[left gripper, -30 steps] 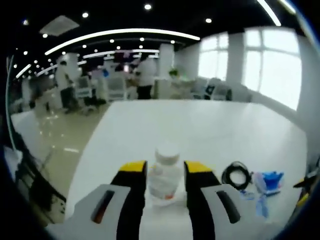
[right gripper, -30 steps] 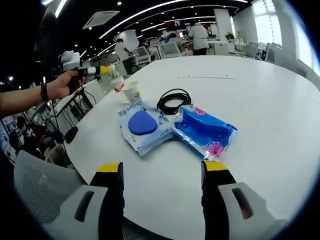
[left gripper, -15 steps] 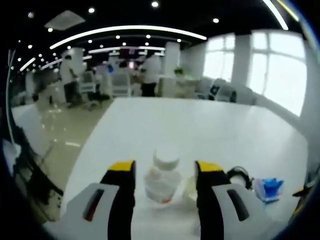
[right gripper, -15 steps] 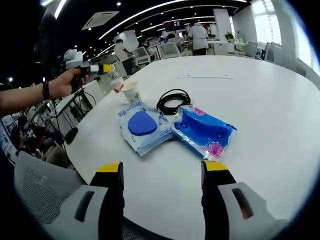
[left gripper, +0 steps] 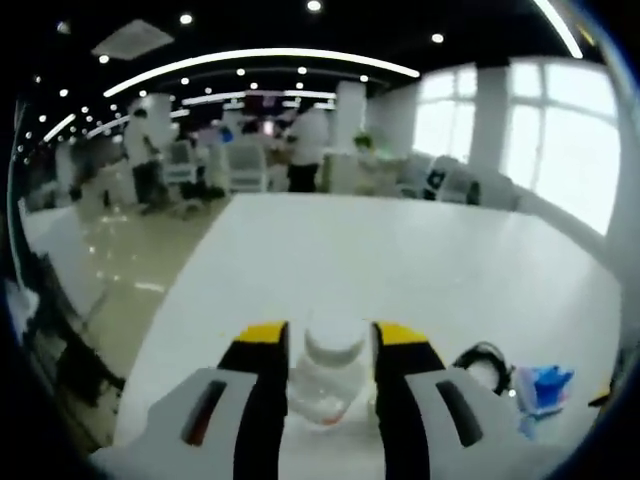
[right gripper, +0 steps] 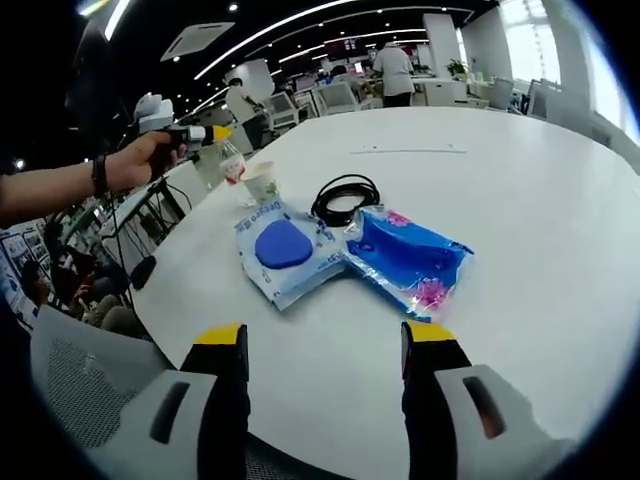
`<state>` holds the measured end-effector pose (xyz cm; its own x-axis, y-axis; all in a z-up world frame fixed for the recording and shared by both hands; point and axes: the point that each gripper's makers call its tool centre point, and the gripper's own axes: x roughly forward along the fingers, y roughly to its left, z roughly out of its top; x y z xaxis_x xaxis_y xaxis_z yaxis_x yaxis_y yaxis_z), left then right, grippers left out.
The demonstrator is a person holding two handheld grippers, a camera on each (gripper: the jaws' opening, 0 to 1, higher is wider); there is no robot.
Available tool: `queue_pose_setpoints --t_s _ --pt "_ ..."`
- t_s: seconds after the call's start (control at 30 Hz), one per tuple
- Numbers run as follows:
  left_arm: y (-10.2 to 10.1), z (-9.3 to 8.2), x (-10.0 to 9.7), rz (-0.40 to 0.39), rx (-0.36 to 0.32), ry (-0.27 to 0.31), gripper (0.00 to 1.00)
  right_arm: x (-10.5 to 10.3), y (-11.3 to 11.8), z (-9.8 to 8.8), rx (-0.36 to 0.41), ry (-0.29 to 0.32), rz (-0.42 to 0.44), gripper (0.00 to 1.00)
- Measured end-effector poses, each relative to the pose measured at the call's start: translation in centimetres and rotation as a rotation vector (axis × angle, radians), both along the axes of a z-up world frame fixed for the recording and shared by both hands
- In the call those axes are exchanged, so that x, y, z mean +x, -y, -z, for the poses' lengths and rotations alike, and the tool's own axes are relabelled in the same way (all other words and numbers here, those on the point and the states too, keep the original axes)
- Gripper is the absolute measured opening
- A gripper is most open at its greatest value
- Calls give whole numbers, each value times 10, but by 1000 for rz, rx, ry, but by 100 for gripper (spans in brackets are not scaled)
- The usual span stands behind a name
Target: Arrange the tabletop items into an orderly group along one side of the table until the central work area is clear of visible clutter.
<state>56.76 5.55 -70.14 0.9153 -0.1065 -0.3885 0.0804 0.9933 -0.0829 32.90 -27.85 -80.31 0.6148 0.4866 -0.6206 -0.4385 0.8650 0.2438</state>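
Two yellow-tipped fingers of the left gripper (left gripper: 325,345) press against the sides of a small clear plastic bottle (left gripper: 327,375) with a white cap, gripping it. What the bottle holds cannot be told beyond a reddish patch low on its side. At 3 o'clock of the bottle in the left gripper view lie a coil of black cable (left gripper: 480,362) and a blue packet (left gripper: 543,385), both on the white tabletop (left gripper: 400,260).

Both fingers of the right gripper (right gripper: 320,345) stand wide apart with nothing between them, over the near edge of the tabletop. At 12 o'clock of them lies a clear pouch with a blue pad inside (right gripper: 283,250), and touching it at 3 o'clock is the blue packet with pink flowers. The black cable coil rests just beyond the two, at 12 o'clock. A white paper cup (right gripper: 262,182) stands at 11 o'clock near the tabletop's far-left edge, with the bottle beside it held by the left gripper in a person's hand (right gripper: 143,160).

Around lies an open office with ceiling lights, bright windows, chairs and standing people.
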Motion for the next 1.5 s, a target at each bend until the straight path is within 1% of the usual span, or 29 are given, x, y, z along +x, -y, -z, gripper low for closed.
queue_pose_setpoints --t_s 0.03,0.17,0.23,0.3,0.4,0.43,0.53,0.57,0.6,0.67,0.73,0.8,0.87,0.9,0.97,1.0,1.17,1.27,1.47,1.5 --pt "-1 0 -1 4 18 -3 21 0 0 0 -2 -1 1 62" --pt "3 0 -3 70 25 -1 20 1 0 0 -2 0 3 61" --pt "7 0 -6 142 38 -3 20 1 1 1 -5 0 2 61" --pt "9 0 -6 192 44 -10 20 1 1 0 -3 0 2 61" --pt "11 0 -5 258 30 -26 20 1 0 0 -3 0 2 61" --pt "13 1 -4 290 5 -36 21 1 0 0 -3 0 1 61" --pt "13 2 -2 364 41 -52 21 0 -1 0 -3 0 -4 61" --pt "10 1 0 350 61 -47 21 0 -1 0 -4 1 -6 61" --pt "8 -1 1 356 97 -37 20 0 -2 0 -4 0 -8 61" --pt "13 -4 1 373 100 -29 22 0 -2 1 -7 -1 -8 61" --pt "14 -7 2 364 105 -18 32 0 -2 1 -9 0 -8 61" --pt "10 -6 3 309 74 -24 42 0 -2 1 -9 -1 -7 61" --pt "7 -3 3 271 59 -33 49 -1 -2 1 -10 -2 -8 61" --pt "6 1 5 256 49 -28 50 -1 -2 1 -11 -1 -8 61" --pt "6 5 3 228 38 -33 52 -1 -2 0 -11 0 -7 61" --pt "6 6 2 222 31 -31 53 0 -2 0 -10 0 -5 61" --pt "7 9 -1 189 17 -38 56 0 -1 0 -10 1 -3 61" --pt "6 9 -4 167 -1 -32 55 -1 -3 1 -10 0 -8 61" --pt "5 10 -5 150 -1 -34 54 -2 -4 1 -13 0 -16 61" --pt "4 10 -6 134 4 -36 54 -2 -4 2 -13 -1 -17 61"
